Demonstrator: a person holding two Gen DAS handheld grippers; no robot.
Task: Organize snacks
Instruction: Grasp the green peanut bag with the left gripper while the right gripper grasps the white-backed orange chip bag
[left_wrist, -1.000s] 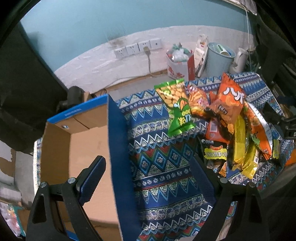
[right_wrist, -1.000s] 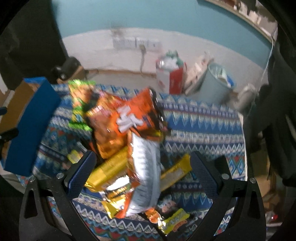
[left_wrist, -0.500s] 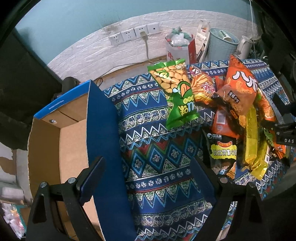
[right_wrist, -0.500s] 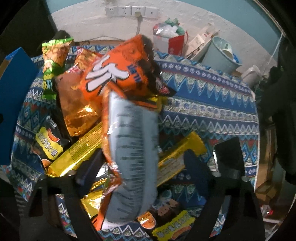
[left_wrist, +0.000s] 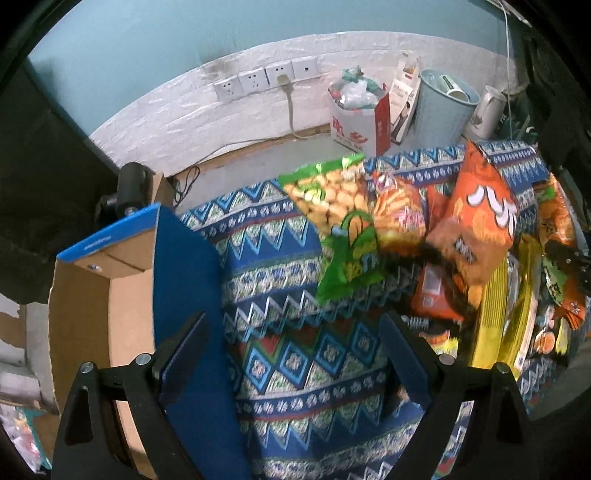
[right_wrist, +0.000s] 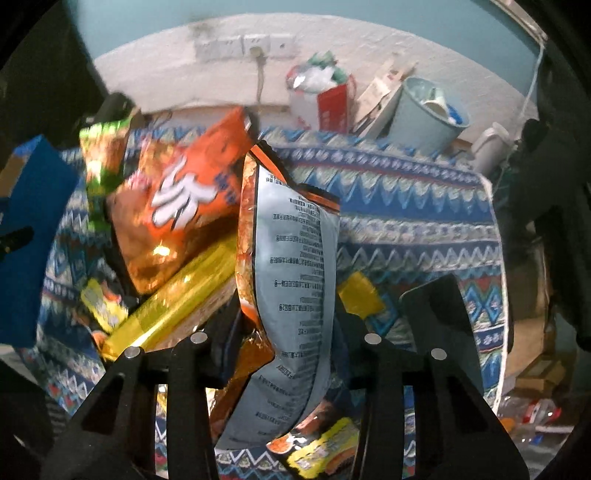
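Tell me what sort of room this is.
Probably a lived-in home room or dorm: a patterned cloth covers the table, wall sockets sit low on a white brick wall, and a waste bin stands beside a full paper bag.

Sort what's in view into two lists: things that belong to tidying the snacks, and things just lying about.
Part of the job:
- silver-backed orange bag, pinched between the right gripper's fingers, which have just been closing
- orange chip bag
- green peanut bag
- yellow packs
- cardboard box
- left gripper, open

Lying about:
- bucket
- red-and-white bag
- wall sockets
- kettle
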